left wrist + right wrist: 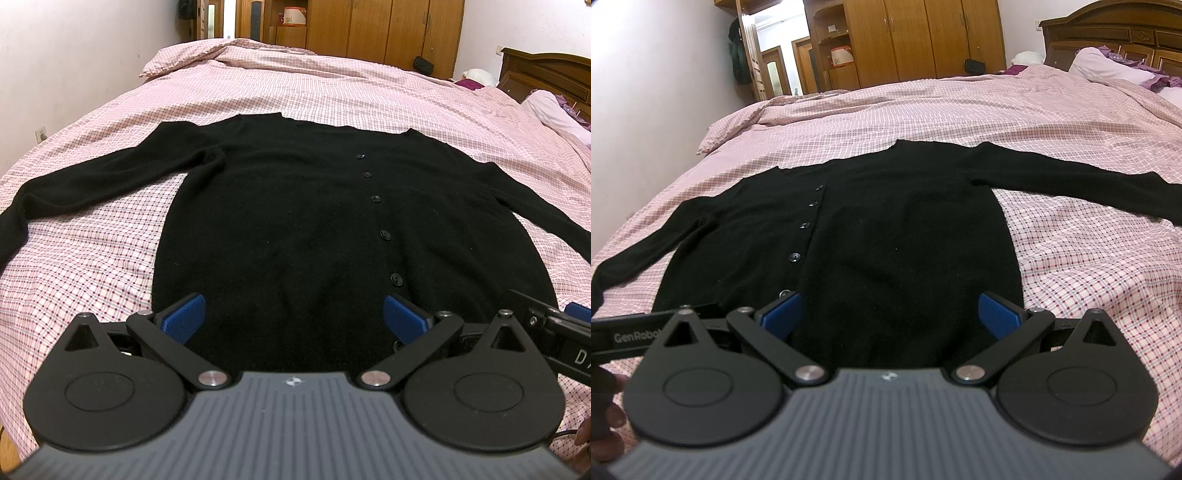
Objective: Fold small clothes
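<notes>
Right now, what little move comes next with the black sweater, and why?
Probably lower both tools onto the hem: the left tool and right tool hang open above the near edge of the cardigan, which lies flat, sleeves spread, unfolded.

Black cardigan with black buttons, pink checked bedcover, blue jaws

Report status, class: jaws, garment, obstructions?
Left gripper and right gripper open at hem. Black cardigan flat on bed, sleeves spread, unfolded. Nothing obstructing.
</notes>
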Motion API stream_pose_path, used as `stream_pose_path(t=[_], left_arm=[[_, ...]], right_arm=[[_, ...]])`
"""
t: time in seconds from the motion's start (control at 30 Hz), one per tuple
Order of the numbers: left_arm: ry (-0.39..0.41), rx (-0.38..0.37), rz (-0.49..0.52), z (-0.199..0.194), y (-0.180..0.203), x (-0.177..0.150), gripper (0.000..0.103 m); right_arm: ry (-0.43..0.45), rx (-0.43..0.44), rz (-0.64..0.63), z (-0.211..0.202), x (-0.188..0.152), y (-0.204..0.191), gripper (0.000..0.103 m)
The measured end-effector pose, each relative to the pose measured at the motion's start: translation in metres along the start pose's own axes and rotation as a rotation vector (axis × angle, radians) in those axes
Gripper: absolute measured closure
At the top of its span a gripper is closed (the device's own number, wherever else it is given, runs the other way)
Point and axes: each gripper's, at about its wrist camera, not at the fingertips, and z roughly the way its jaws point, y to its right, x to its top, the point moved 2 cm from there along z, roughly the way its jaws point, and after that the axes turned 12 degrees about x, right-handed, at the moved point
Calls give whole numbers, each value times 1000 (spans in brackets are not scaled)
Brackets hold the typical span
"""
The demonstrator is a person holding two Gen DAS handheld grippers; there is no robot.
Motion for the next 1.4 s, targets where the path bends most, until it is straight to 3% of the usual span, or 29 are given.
stream_pose_path(t=[0.57,0.87,1.17,1.4], left_arm=[[-2,8,3,2,-1,-1,0],[34,3,33,1,3,11,0],[13,5,44,18,12,38,0],[-24,-17,62,37,30,61,0]], right_arm=[[17,27,4,-2,0,-1,0],[55,90,63,-4,10,13,0],[87,50,169,-4,30,64,0],[140,-60,303,-15,44,133,0]])
